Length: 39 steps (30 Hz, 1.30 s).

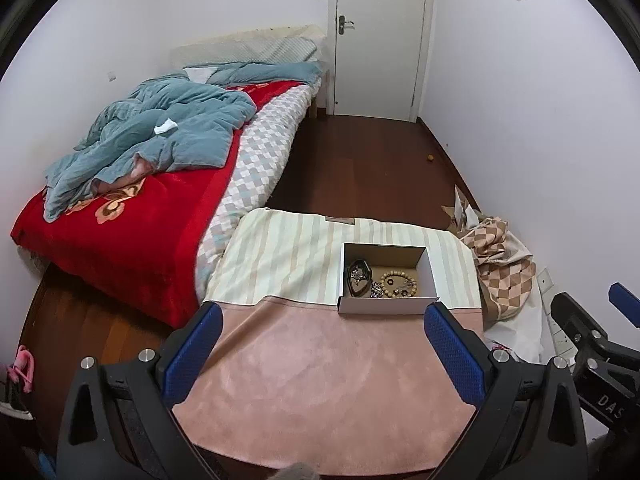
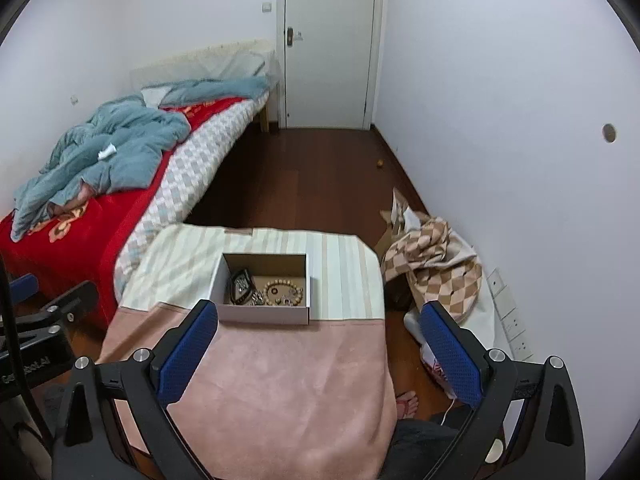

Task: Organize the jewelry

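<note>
Left gripper (image 1: 322,356) nearest, fingers (image 1: 192,354) apart, empty, above the pink cloth of the surface (image 1: 320,380). Right gripper (image 2: 318,352) likewise spread and empty. Cardboard box (image 1: 386,306) at 12 o'clock on the striped cloth, holding a wooden bead bracelet (image 1: 398,284), a dark tray (image 1: 358,278) at its 9 o'clock, and metal pieces between them. Judgement: approach from above, take one piece only, avoid snagging neighbours. Both grippers held level, pointing forward, well short of the box. Bed (image 1: 132,216) at 10 o'clock.
</note>
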Each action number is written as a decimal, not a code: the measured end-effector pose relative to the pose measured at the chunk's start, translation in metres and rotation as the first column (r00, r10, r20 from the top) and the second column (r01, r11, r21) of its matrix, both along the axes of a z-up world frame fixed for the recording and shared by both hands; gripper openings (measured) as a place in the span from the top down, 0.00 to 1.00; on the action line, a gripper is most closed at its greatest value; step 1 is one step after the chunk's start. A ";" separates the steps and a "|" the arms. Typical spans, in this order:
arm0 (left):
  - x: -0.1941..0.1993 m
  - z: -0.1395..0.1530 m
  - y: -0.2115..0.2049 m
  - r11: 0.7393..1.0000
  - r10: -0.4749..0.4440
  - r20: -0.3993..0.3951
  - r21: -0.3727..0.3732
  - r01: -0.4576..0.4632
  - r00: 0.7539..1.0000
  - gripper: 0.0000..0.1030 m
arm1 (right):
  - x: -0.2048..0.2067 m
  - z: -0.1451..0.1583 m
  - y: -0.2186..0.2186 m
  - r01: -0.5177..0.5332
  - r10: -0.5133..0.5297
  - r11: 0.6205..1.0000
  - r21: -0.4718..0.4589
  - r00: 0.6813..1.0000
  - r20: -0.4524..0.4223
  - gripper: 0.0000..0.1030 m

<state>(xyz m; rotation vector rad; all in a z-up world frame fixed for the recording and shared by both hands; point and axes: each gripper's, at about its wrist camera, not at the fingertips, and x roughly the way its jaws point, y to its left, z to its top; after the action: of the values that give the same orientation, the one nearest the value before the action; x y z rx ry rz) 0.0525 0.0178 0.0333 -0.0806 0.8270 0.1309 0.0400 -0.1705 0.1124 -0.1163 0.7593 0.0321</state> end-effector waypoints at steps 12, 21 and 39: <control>-0.025 0.020 -0.004 1.000 -0.027 -0.008 -0.011 0.027 1.000 0.00 | -0.028 0.031 0.001 -0.028 0.028 0.999 0.022 1.000 -0.007 0.00; -0.004 0.015 -0.008 0.999 -0.049 -0.027 -0.021 0.048 0.998 0.00 | -0.002 0.022 -0.001 0.014 -0.014 1.000 0.009 0.999 -0.032 0.00; 0.068 -0.016 -0.007 1.000 -0.003 -0.099 0.019 0.005 0.995 0.00 | 0.082 -0.026 0.000 0.063 -0.067 0.997 -0.035 0.990 -0.121 0.00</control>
<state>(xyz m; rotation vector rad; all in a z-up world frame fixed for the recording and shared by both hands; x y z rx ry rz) 0.1201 0.0105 0.0171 -0.0542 0.9250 0.1397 0.1223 -0.1708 0.0865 -0.1198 0.8860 -0.0346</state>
